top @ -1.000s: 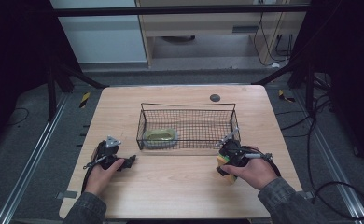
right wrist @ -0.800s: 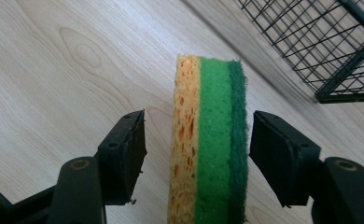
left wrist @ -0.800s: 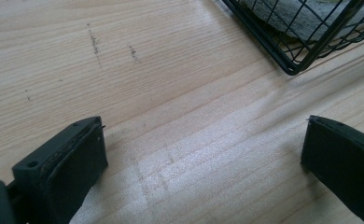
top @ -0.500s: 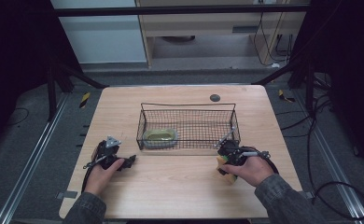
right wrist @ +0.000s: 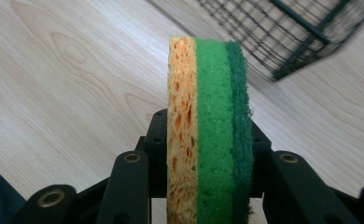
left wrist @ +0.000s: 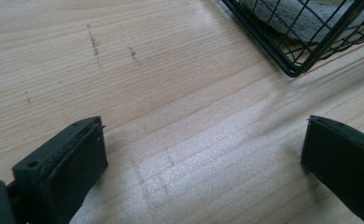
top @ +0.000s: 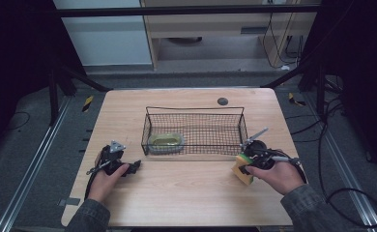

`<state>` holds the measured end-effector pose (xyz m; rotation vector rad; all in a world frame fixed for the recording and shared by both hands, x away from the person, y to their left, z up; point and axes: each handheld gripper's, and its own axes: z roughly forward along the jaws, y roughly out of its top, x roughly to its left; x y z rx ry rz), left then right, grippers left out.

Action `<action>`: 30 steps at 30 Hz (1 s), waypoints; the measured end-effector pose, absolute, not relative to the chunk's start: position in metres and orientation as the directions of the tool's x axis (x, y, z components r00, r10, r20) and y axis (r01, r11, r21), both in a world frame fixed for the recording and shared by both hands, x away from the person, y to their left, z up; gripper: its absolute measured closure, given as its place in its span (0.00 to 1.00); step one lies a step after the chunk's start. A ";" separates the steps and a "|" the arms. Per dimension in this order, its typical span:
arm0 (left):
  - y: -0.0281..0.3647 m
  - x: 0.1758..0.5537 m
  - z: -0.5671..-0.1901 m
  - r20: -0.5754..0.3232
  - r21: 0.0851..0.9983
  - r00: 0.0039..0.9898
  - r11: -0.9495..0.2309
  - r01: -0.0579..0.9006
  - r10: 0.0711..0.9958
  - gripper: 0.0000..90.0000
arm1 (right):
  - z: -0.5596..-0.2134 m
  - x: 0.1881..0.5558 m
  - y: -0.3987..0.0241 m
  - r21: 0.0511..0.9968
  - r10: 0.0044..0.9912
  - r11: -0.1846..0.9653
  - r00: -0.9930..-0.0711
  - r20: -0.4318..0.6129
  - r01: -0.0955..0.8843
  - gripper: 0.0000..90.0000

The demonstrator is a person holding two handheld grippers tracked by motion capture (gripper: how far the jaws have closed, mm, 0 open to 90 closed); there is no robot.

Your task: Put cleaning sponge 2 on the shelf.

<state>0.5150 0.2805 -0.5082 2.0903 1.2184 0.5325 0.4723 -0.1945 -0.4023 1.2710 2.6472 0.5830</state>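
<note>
Jaws of the right gripper (right wrist: 208,186), having just closed, pinch a soft, light sponge (right wrist: 210,130) across its orange and green layers, held on edge near the wire basket (top: 195,130) front right corner, with bare table (top: 186,188) beside; left gripper (left wrist: 203,172) rests spread.

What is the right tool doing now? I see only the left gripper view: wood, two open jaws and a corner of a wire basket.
Observer: The right tool is shut on a sponge with orange, light green and dark green layers; its jaws have just been closing.
Operator: Where is this sponge from the basket?
Observer: Outside the basket, beside its front right corner in the high view.
Operator: Is something inside the basket?
Observer: Yes, a yellowish-green oval thing lies at its left end.
</note>
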 end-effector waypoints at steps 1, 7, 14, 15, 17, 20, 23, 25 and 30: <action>0.281 0.515 -0.508 0.021 0.709 0.485 -0.355 0.609 0.874 0.00 | -0.401 0.472 -0.201 0.410 0.785 0.553 -0.619 0.038 0.726 0.71; 0.281 0.515 -0.508 0.021 0.709 0.485 -0.355 0.609 0.874 0.00 | -0.396 0.473 -0.229 0.445 0.813 0.507 -0.581 0.038 0.738 0.71; 0.281 0.515 -0.508 0.022 0.709 0.485 -0.356 0.609 0.874 0.00 | -0.388 0.480 -0.256 0.471 0.841 0.479 -0.541 -0.003 0.741 0.71; 0.281 0.515 -0.508 0.022 0.709 0.485 -0.356 0.609 0.874 0.00 | -0.388 0.481 -0.257 0.474 0.843 0.476 -0.539 -0.005 0.741 0.71; 0.280 0.515 -0.508 0.023 0.709 0.484 -0.355 0.609 0.875 0.00 | -0.383 0.487 -0.265 0.496 0.848 0.465 -0.530 -0.011 0.733 0.71; 0.280 0.515 -0.508 0.022 0.709 0.484 -0.355 0.609 0.875 0.00 | -0.375 0.493 -0.270 0.515 0.851 0.458 -0.524 -0.020 0.724 0.71; 0.280 0.515 -0.508 0.023 0.709 0.483 -0.355 0.609 0.875 0.00 | -0.364 0.504 -0.274 0.532 0.853 0.462 -0.520 -0.046 0.710 0.71; 0.280 0.514 -0.508 0.024 0.709 0.483 -0.355 0.609 0.875 0.00 | -0.358 0.510 -0.275 0.539 0.855 0.460 -0.515 -0.055 0.706 0.71; 0.280 0.514 -0.508 0.024 0.709 0.482 -0.355 0.610 0.876 0.00 | -0.336 0.523 -0.274 0.561 0.857 0.463 -0.507 -0.087 0.686 0.71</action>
